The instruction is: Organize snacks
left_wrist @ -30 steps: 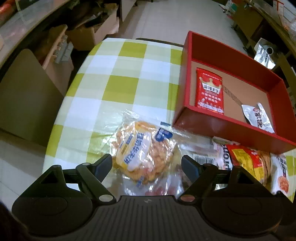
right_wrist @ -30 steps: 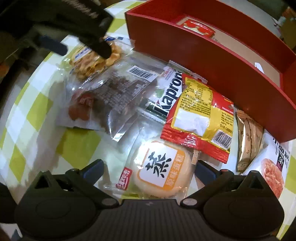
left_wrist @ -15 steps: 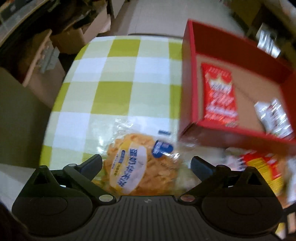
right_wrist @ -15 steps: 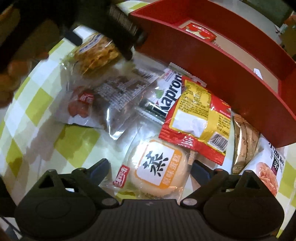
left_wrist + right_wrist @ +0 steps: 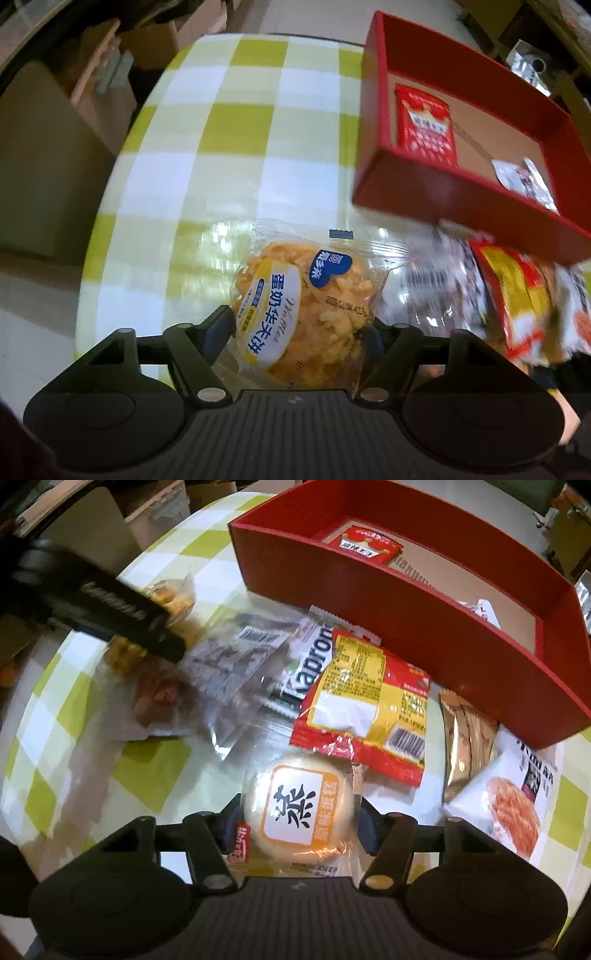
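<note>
Both grippers point pretty much straight down at the table (image 5: 236, 122), which has a glossy green-and-white checked cloth on it. Landmark for everything here is the red box (image 5: 436, 192), a shallow open tray with matte red walls and a plain cardboard floor.

The left gripper (image 5: 297, 328) sits just off the near-left corner of the red box, over a round waffle cake (image 5: 303, 314). It's lumpy and golden-orange, sealed in crinkly clear plastic with a yellow-and-white oval label and a blue heart-shaped logo. The jaws are closing, with the cake between them; the black fingertips sit right up against the wrapper on both sides. From the right wrist view that same gripper (image 5: 162, 627) shows as a blurred black bar across the cake.

The right gripper (image 5: 295, 819) is further out from the box's near wall, on the pile side. Its jaws are closing too, on a round steamed cake (image 5: 299, 812): pale, smooth, dome-shaped, in clear film with an orange-bordered white label. The fingertips look snug against its wrapper.

Between that cake and the red box lies the rest of the pile: a shiny red-and-yellow packet (image 5: 365, 701) with a barcode, a clear bag of dark meaty pieces (image 5: 229, 668), a ridged gold foil pack (image 5: 465, 742) and a white packet (image 5: 509, 805) with a crispy snack printed on it.

Inside the box lie a flat red packet with a crown (image 5: 424, 129) and a small silvery packet (image 5: 524, 177).
</note>
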